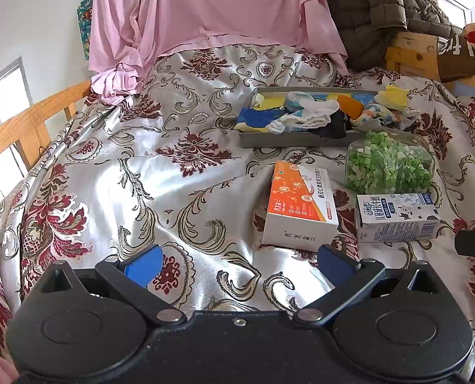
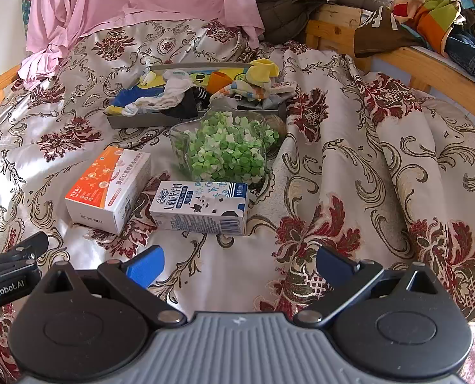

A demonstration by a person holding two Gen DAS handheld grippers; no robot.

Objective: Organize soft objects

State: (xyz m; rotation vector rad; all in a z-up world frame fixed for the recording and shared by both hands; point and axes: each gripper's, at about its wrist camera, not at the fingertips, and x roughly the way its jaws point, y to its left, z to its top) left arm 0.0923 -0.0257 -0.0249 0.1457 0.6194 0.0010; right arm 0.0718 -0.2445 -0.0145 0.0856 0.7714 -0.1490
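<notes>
A grey tray (image 1: 288, 139) (image 2: 135, 121) lies on the bed, heaped with socks and small cloths: white socks (image 1: 314, 113) (image 2: 170, 94), a black one (image 1: 335, 124), a yellow sock (image 1: 396, 94) (image 2: 263, 70) at its right end. My left gripper (image 1: 239, 264) hovers open over the patterned bedspread, well short of the tray, nothing between its blue pads. My right gripper (image 2: 240, 264) is open too, just in front of the milk carton (image 2: 200, 206), holding nothing. The left gripper's side shows at the left edge of the right wrist view.
An orange-and-white box (image 1: 299, 208) (image 2: 109, 188), a blue-and-white milk carton (image 1: 397, 217) and a clear jar of green paper stars (image 1: 389, 166) (image 2: 224, 150) lie between grippers and tray. A pink sheet (image 1: 205, 16), a brown quilted jacket (image 1: 381, 9) and wooden bed rails (image 2: 423, 60) surround the bed.
</notes>
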